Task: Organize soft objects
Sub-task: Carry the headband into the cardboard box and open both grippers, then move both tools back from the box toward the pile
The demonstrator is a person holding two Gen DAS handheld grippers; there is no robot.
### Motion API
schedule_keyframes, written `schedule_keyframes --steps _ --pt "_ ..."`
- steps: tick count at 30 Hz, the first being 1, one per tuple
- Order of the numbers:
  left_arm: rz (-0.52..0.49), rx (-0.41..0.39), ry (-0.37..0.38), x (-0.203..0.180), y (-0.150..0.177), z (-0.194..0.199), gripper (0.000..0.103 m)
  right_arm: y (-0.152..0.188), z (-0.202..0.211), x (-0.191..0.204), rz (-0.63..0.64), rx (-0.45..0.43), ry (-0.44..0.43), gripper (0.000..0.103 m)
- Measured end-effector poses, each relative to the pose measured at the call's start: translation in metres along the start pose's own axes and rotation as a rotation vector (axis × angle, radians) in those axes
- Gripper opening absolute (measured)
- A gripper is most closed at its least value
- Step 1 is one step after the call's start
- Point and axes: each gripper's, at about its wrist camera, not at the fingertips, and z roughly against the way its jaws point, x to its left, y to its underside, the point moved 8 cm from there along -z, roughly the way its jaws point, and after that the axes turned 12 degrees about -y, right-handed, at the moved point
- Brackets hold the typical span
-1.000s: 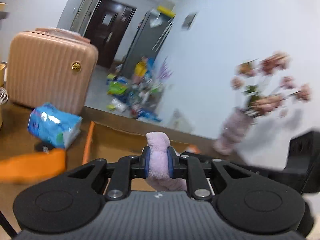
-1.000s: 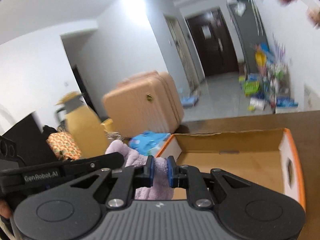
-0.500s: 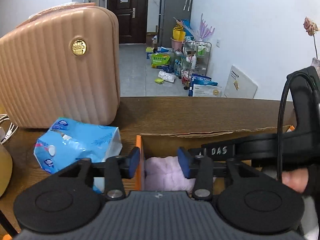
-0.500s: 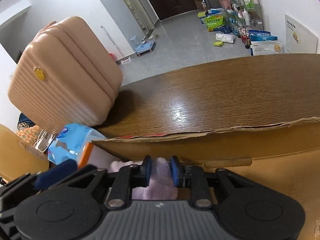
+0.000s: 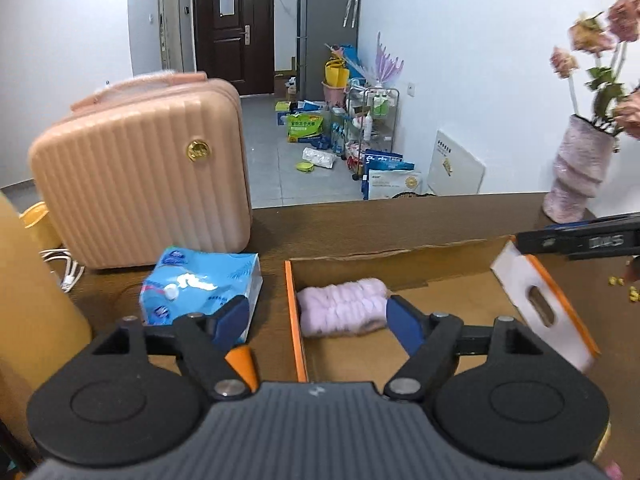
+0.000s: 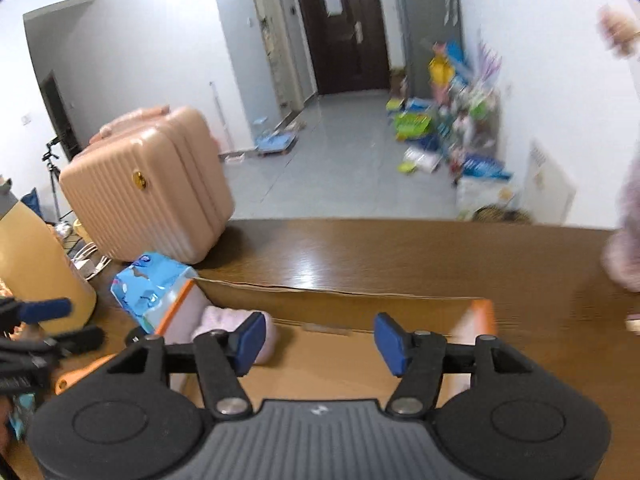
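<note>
A fluffy pink cloth [image 5: 343, 306] lies folded in the left end of an open cardboard box [image 5: 440, 304] with orange-edged flaps. In the left wrist view my left gripper [image 5: 318, 322] hangs above the box's left wall, jaws opening, no pad touching the cloth. In the right wrist view my right gripper [image 6: 318, 342] is over the box [image 6: 340, 360], jaws opening with nothing between them. The pink cloth [image 6: 222, 322] shows partly behind its left pad [image 6: 250, 338], apart from it. The right gripper's tips [image 5: 580, 240] reach in at the left wrist view's right edge.
On the brown table [image 6: 380, 252] a blue tissue pack [image 5: 200, 288] lies left of the box, behind it a pink ribbed suitcase [image 5: 140, 192]. A yellow jug [image 6: 36, 264] stands far left. A vase of pink flowers [image 5: 576, 172] stands at the right.
Both grippers held the pink cloth in the air, carried it down into the box, let it go and drew back with jaws widening. The cloth now lies in the box's left end.
</note>
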Motion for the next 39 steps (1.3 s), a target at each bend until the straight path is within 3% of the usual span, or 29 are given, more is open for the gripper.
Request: schedule_keyframes --steps 6,8,12,19,24,28,32,36,39 --pt "0.014 -0.072 0.018 0.001 0.017 0.083 0.091 0.028 0.103 0.0 0.024 -0.055 0.045 0.062" --pt "0.026 -0.1 0.044 -0.003 0.03 0.109 0.092 0.04 0.13 0.006 0.033 -0.087 0.045 0.068" --pt "0.041 -0.149 0.053 -0.013 0.071 0.154 0.092 0.078 0.171 0.026 0.073 -0.136 0.033 0.07" --pt "0.025 -0.251 0.077 -0.035 0.171 0.221 0.096 0.178 0.227 0.066 0.157 -0.249 0.021 0.079" --pt "0.036 -0.289 0.103 -0.042 0.252 0.262 0.099 0.274 0.252 0.096 0.187 -0.329 0.026 0.084" --pt "-0.011 -0.282 0.085 -0.042 0.305 0.281 0.101 0.346 0.265 0.116 0.174 -0.352 0.043 0.09" --pt "-0.037 -0.278 0.097 -0.04 0.327 0.288 0.102 0.396 0.264 0.128 0.16 -0.311 0.04 0.092" --pt "0.008 -0.262 0.075 -0.026 0.325 0.274 0.102 0.406 0.255 0.135 0.157 -0.279 0.031 0.092" --pt "0.044 -0.228 0.018 -0.011 0.326 0.254 0.102 0.402 0.24 0.142 0.156 -0.279 0.008 0.091"
